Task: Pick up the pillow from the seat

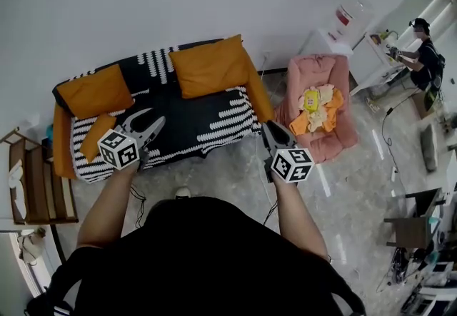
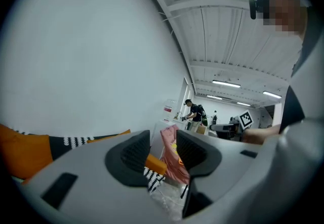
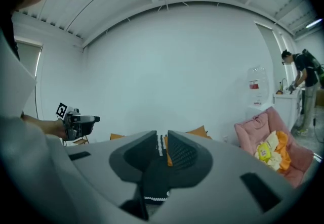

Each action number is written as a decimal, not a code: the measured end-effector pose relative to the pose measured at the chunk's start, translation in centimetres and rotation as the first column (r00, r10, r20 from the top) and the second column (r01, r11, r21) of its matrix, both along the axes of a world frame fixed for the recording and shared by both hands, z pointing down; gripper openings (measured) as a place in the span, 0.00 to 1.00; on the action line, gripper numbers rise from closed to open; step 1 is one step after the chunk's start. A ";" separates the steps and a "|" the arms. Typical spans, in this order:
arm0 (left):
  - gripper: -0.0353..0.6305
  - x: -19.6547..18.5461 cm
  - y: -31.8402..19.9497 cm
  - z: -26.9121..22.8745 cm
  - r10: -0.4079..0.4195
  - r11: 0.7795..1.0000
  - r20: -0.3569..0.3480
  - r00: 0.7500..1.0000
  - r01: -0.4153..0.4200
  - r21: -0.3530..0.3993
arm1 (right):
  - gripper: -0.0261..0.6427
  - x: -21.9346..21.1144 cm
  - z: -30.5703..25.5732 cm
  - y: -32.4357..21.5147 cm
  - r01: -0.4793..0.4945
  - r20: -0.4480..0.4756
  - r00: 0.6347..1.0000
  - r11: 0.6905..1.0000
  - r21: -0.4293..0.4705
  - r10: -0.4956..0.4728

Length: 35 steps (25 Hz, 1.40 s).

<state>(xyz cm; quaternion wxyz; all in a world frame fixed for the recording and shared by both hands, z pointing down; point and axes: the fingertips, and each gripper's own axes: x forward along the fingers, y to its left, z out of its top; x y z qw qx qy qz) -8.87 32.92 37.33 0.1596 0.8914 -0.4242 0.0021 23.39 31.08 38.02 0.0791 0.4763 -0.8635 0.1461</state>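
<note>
– Three orange pillows on that black-and-white sofa (image 1: 203,125), do you see them? The big pillow (image 1: 211,65) leans on the backrest toward the right end. The second pillow (image 1: 95,91) leans at the left end, and the small pillow (image 1: 96,138) lies on the seat by the left armrest.
– I see them. And the person's two grippers?
– Both are held out toward the sofa, touching none of the pillows. The left gripper (image 1: 150,120) points at the left half of the seat, near the small pillow. Its jaws are partly apart with nothing between them.
– The right gripper (image 1: 271,129)?
– By the sofa's right front corner, above the floor (image 1: 357,186), jaws drawn almost together and empty.
– What's beside the sofa?
– A pink armchair (image 1: 341,138) just off its right end, with a heap of yellow and orange cloths (image 1: 319,108) on its seat. Further off, another person (image 1: 427,58) stands at a white counter (image 1: 378,65)
</note>
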 end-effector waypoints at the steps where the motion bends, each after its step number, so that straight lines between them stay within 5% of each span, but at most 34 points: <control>1: 0.31 0.3 0.1 -0.2 0.001 1.000 0.001 1.000 -0.001 0.004 | 0.14 0.1 -0.1 0.1 0.005 0.000 1.000 1.000 0.003 -0.005; 18: 0.31 1.3 0.8 1.0 -0.011 1.000 0.000 1.000 0.011 -0.016 | 0.12 2.1 -0.2 0.8 -0.022 0.008 1.000 1.000 -0.007 0.022; 35: 0.31 -0.3 -4.6 3.3 0.006 0.998 0.009 1.000 -0.005 -0.064 | 0.12 0.6 1.9 -4.5 -0.050 0.010 0.999 0.998 -0.039 0.051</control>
